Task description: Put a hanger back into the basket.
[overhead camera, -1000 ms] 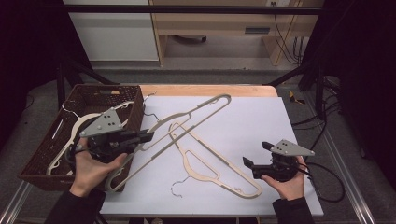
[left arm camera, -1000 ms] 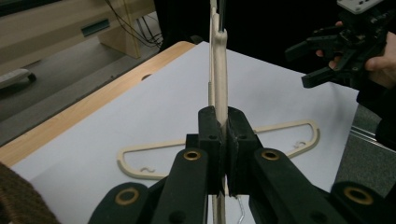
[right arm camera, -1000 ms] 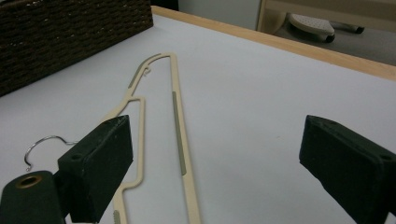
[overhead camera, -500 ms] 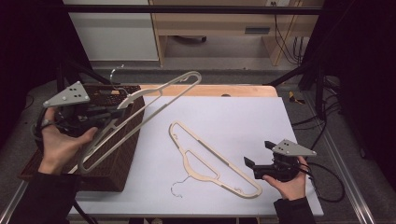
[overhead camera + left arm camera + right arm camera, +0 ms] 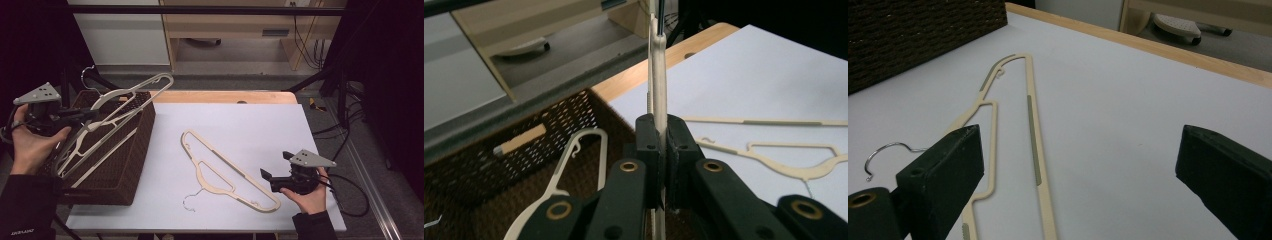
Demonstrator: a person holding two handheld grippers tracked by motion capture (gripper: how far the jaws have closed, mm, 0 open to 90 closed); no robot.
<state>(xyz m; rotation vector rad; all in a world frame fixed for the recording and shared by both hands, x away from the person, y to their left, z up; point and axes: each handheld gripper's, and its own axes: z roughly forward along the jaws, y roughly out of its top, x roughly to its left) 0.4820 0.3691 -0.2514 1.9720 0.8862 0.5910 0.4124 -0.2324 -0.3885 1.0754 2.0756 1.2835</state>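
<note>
Hanger on table (image 5: pixel 227 172): flat on white sheet, just ahead of right gripper (image 5: pixel 267 179), jaws wide, nothing between. Light, thin, stiff plastic; slick; take it mid-bar. Farther off, left gripper (image 5: pixel 85 116) clamps second hanger (image 5: pixel 112 117) by its bar, tilted over wicker basket (image 5: pixel 135 150).

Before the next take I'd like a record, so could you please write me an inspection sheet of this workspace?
Surface: white table top, wooden strip along its far edge.
Job's things: held hanger slanting over the wicker basket; second hanger flat on the table; another hanger in the basket.
Clutter: nothing seen.
Grippers: left gripper shut on the held hanger; right gripper open, beside the second hanger.
Cables: black cable trailing from the right gripper.
Surroundings: wooden shelf unit beyond the table.
</note>
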